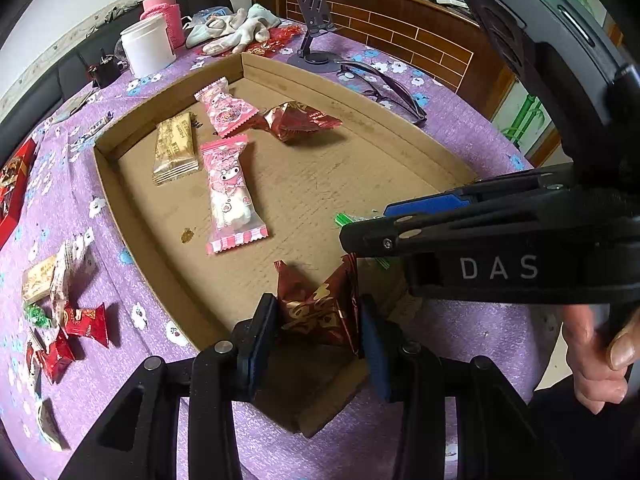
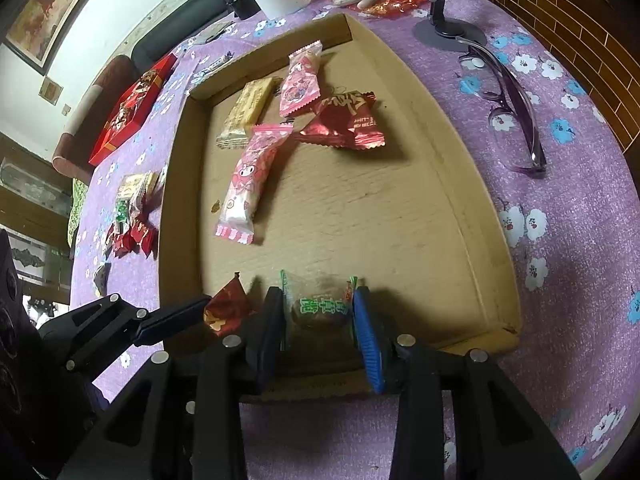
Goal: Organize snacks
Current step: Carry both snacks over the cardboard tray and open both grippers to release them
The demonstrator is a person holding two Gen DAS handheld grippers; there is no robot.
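Note:
A shallow cardboard tray [image 1: 132, 216] [image 2: 476, 216] lies on the purple cloth. In it are two pink wafer packs [image 1: 230, 194] [image 2: 252, 180], a beige biscuit pack [image 1: 174, 148] [image 2: 246, 112] and a dark red snack bag [image 1: 298, 120] [image 2: 346, 122]. My left gripper [image 1: 318, 320] is shut on a dark red and gold snack bag [image 1: 320, 308] [image 2: 226, 308] over the tray's near edge. My right gripper [image 2: 318, 316] is shut on a clear candy with green print [image 2: 318, 308], beside the left gripper's fingers [image 2: 172, 318].
Loose snacks [image 1: 60, 304] [image 2: 134, 216] lie on the cloth left of the tray. A red box [image 2: 134, 104], white cup [image 1: 146, 44], pink bottle [image 1: 162, 12], gloves [image 1: 236, 26], phone stand [image 1: 316, 24] and purple glasses [image 1: 384, 88] [image 2: 516, 104] ring the tray.

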